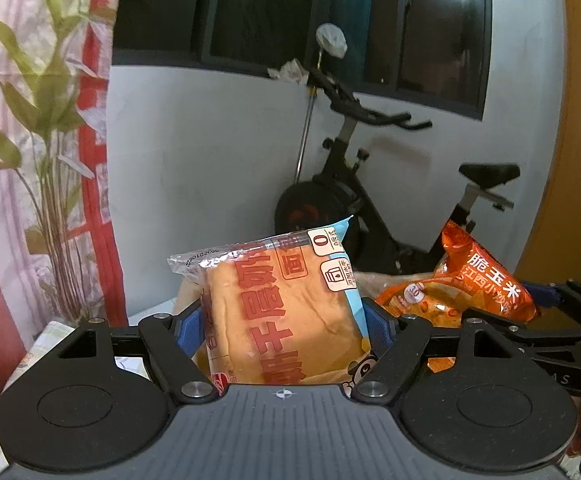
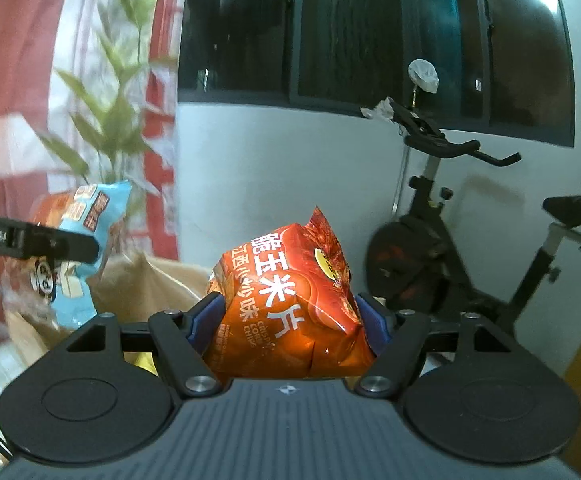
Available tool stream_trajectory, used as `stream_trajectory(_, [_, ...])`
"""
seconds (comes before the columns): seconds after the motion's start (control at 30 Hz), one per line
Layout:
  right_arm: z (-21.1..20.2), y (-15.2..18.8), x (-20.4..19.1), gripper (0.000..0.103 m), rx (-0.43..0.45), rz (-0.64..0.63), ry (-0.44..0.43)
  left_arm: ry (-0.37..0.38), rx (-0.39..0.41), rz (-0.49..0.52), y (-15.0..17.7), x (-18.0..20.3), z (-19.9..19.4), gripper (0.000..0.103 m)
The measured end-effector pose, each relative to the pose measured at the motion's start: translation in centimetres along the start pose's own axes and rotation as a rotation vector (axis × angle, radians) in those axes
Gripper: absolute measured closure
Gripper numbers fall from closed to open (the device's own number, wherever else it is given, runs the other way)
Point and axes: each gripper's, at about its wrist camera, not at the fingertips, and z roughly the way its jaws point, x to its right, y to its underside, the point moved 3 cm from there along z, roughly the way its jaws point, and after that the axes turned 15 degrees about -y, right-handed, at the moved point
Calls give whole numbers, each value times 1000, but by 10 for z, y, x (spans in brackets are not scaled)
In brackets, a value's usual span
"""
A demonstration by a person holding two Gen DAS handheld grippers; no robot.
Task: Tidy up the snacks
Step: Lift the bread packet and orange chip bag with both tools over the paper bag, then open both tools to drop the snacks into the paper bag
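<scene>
Left gripper (image 1: 282, 320) clamps a bread packet (image 1: 286, 312); right gripper (image 2: 286, 320) clamps an orange corn-chip bag (image 2: 290, 304). Both are carried clear of any surface. Judgement: keep both grips light to avoid crushing the contents, then lower into the brown paper bag (image 2: 146, 288) one at a time. Table mostly hidden; exercise bike (image 1: 390, 200), dark window (image 1: 290, 12) and potted plant (image 1: 42, 120) behind.

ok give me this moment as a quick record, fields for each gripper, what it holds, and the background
left gripper: shut on bread packet, blue fingers pressing its sides
right gripper: shut on orange corn chips bag
relation: both packets held up, side by side, apart
below: brown paper bag
background: exercise bike, dark window, plant, red curtain
</scene>
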Motion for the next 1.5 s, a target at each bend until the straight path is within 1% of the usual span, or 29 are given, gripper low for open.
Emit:
stream_trajectory(0.1, [11,8,4,30,-60,-1,1,8,-24,13,5,5,10,24])
stream_trajectory(0.23, [25,16,1,30,-113,34,-69,7,-55,23,11,6,20,24])
stream_trajectory(0.37, [42,15,-9,30,-162,65,-149,9,-88,22,16,4,28,24])
stream_trajectory(0.47, [50,12,-11,29,-180,61,-147,2,-104,33,18,4,34,24])
stream_trajectory(0.53, [52,11,-8,28,-187,74,-136,12,-117,24,18,2,35,23])
stream_trajectory(0.63, [48,10,-4,20,-176,94,-100,35,-115,-13,17,-2,33,22])
stream_trajectory(0.7, [42,8,-1,14,-154,102,-75,37,-105,-14,15,-3,29,22])
stream_trajectory(0.73, [39,8,0,13,-147,106,-69,34,-100,-8,14,-2,26,22])
stream_trajectory(0.97, [17,0,-5,13,-124,81,-57,39,-61,21,8,0,3,22])
stream_trajectory(1.13, [0,-3,-13,13,-115,80,-74,26,-35,48,9,-6,-19,22])
stream_trajectory(1.37, [-27,-1,-30,13,-102,89,-107,5,-15,41,17,-36,-53,22])
stream_trajectory(1.5, [-39,2,-42,13,-89,94,-127,-15,-15,36,29,-53,-70,22])
